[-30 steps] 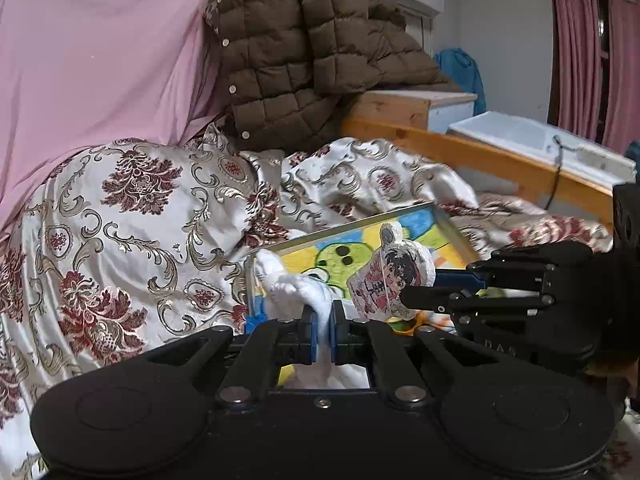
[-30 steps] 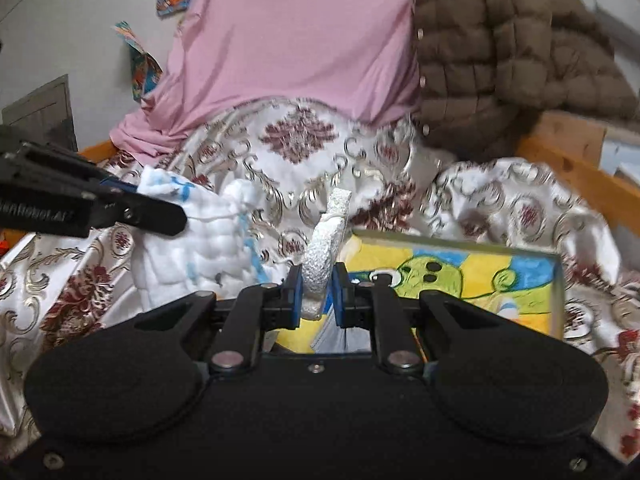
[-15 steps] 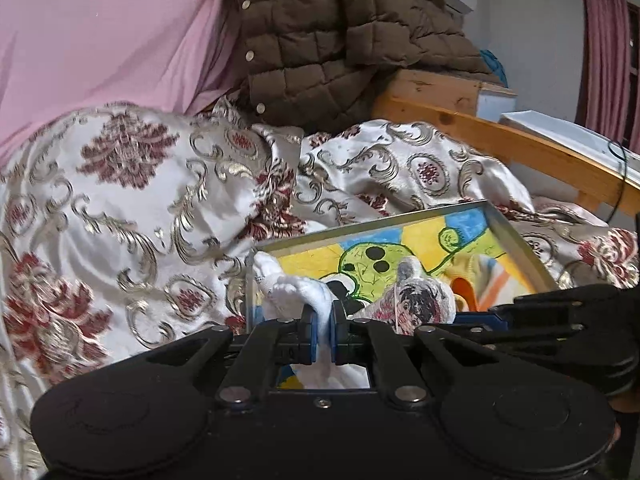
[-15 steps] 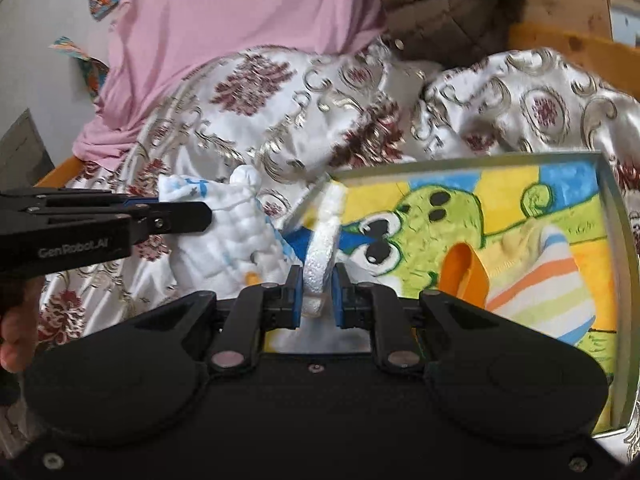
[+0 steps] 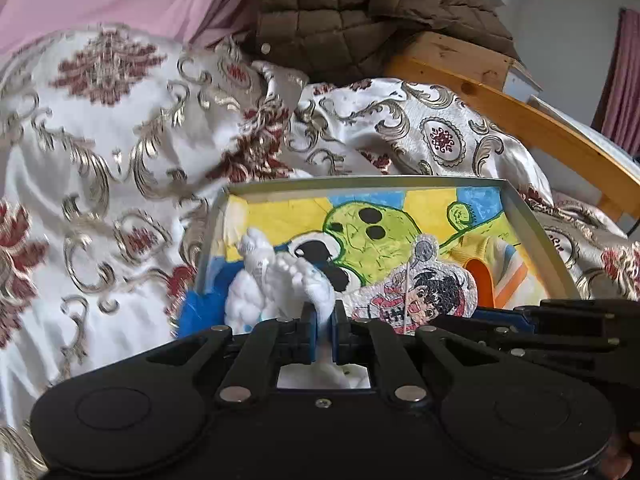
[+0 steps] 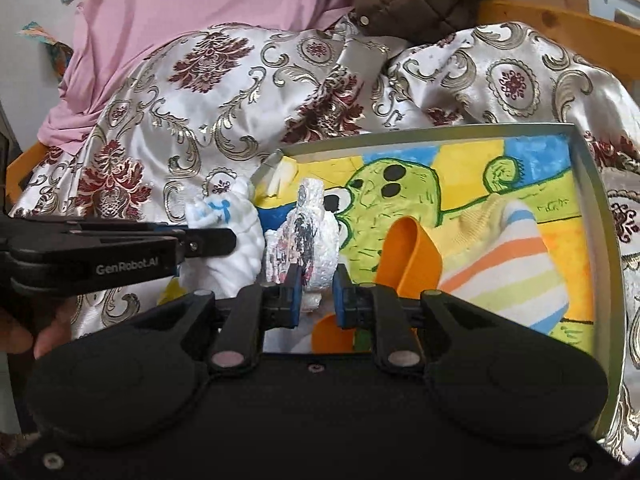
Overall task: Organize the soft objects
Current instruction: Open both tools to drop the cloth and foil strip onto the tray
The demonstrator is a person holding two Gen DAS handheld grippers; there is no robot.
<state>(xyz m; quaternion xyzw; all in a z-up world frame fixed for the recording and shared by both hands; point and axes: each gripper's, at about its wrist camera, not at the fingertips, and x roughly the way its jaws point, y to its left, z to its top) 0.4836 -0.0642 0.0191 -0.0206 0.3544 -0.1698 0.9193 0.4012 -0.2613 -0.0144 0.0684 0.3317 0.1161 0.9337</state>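
My left gripper (image 5: 324, 318) is shut on a white bumpy cloth with blue marks (image 5: 280, 276) and holds it over the near left corner of a metal tray (image 5: 360, 181) with a green cartoon picture. My right gripper (image 6: 316, 284) has its jaws parted a little around a white foam cutout with a cartoon figure (image 6: 308, 236); the cutout (image 5: 424, 292) leans against the left pad and stands in the tray (image 6: 596, 184). The cloth (image 6: 224, 224) and left gripper (image 6: 208, 240) show at the left of the right wrist view.
A striped sock (image 6: 500, 264) and an orange piece (image 6: 408, 256) lie in the tray. The tray rests on a patterned satin quilt (image 5: 100, 152). A pink sheet (image 6: 200, 20), a brown quilted jacket (image 5: 360, 8) and a wooden bed rail (image 5: 540, 128) stand behind.
Both grippers have moved forward and down over the tray. My right gripper's jaws have parted from the foam cutout, which has turned. The left stays shut on the cloth.
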